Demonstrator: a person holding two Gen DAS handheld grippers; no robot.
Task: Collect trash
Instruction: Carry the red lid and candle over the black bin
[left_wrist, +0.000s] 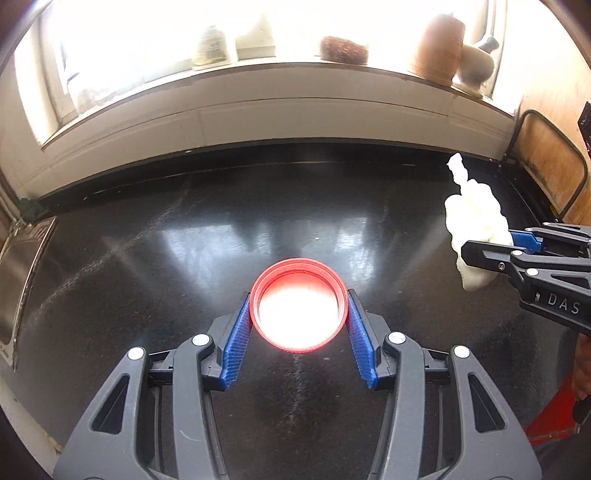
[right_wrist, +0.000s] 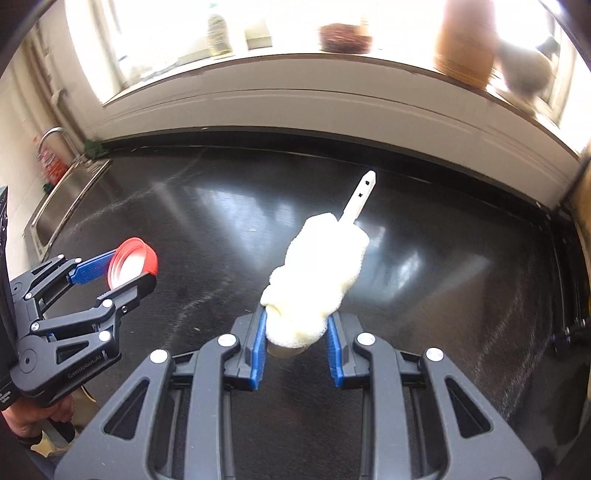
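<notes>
The black counter (left_wrist: 184, 240) is the biggest thing here — shiny, wide and dark. It runs back to a white window ledge (left_wrist: 295, 110) and left to a metal sink (right_wrist: 70, 195). The middle of the counter has lots of open room.

On the ledge stand a brown jar (left_wrist: 439, 48), a pale vase (left_wrist: 476, 66), a dark round bowl (left_wrist: 343, 50) and a see-through bottle (left_wrist: 212, 48), all washed out by the bright window. A wooden board (left_wrist: 546, 155) leans at the right end of the counter.

The right gripper (right_wrist: 296, 343) squeezes a fluffy cream duster (right_wrist: 314, 280) by its fat lower end, held up off the counter. Its long shape points up and away, a bit to the right, and a thin white handle (right_wrist: 362, 195) sticks out of the far tip. In the left camera the letters "DAS" show on the right gripper's side. The left gripper's side has small writing that may read "Genrobot.AI" — it is too tiny to be sure.

The left gripper (left_wrist: 298, 317) holds a red lid (left_wrist: 299, 304) between its blue pads (left_wrist: 236, 336), one on each side of the rim. The lid's open side faces the camera, and its inside shines white. It is up off the counter, too.
</notes>
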